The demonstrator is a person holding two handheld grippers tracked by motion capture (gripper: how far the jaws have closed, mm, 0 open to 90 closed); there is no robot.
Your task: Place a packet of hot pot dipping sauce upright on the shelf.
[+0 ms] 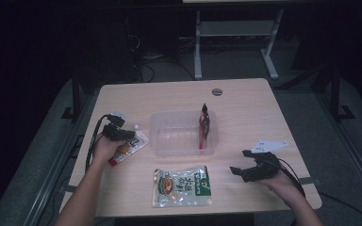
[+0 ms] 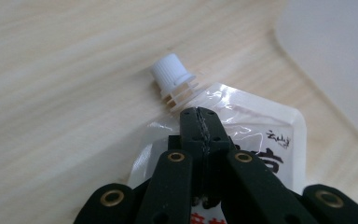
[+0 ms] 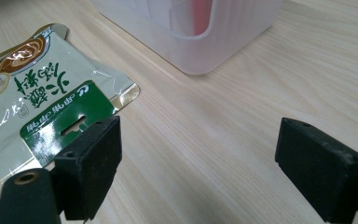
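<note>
Pouch (image 2: 242,135) with a white screw cap (image 2: 171,74), soft and probably slippery, lies on the table (image 1: 245,99) left of the clear bin (image 1: 169,141). Left gripper (image 2: 200,122) pinches its film just below the spout, a sensible hold. Right gripper (image 3: 198,154) hovers with jaws spread beside the green packet (image 3: 42,88); open tabletop all round.

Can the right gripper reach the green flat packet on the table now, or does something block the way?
Probably yes. The right gripper has open jaws with nothing between them, and only bare table lies between it and the green packet. The clear box stands farther back.
</note>
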